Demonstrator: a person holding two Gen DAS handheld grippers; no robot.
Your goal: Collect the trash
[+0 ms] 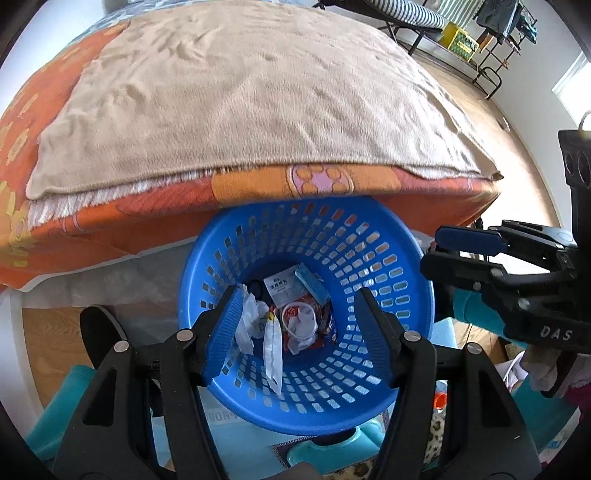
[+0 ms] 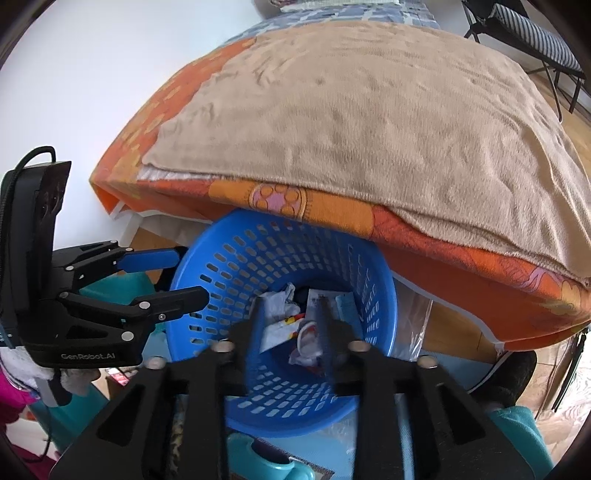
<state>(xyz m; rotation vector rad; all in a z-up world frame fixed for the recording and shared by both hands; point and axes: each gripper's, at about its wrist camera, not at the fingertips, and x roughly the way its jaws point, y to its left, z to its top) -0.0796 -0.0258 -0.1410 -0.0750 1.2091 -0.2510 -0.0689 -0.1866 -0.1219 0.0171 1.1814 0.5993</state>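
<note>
A blue perforated basket (image 1: 391,258) stands on the floor against the bed; it also shows in the right wrist view (image 2: 236,266). In it lie several pieces of trash: white wrappers (image 1: 273,350), crumpled tissue (image 1: 247,317), a red and white packet (image 1: 301,321). The trash also shows in the right wrist view (image 2: 295,328). My left gripper (image 1: 301,321) hovers over the basket, open and empty. My right gripper (image 2: 290,328) hovers over the basket too, fingers partly apart with nothing between them. Each gripper shows in the other's view: the right one (image 1: 443,247), the left one (image 2: 188,273).
The bed with a beige blanket (image 1: 240,92) over an orange patterned cover (image 1: 147,218) overhangs the basket's far rim. Teal objects (image 1: 325,446) and clutter lie on the floor near me. A striped chair (image 1: 406,14) and a rack stand at the far right on the wooden floor.
</note>
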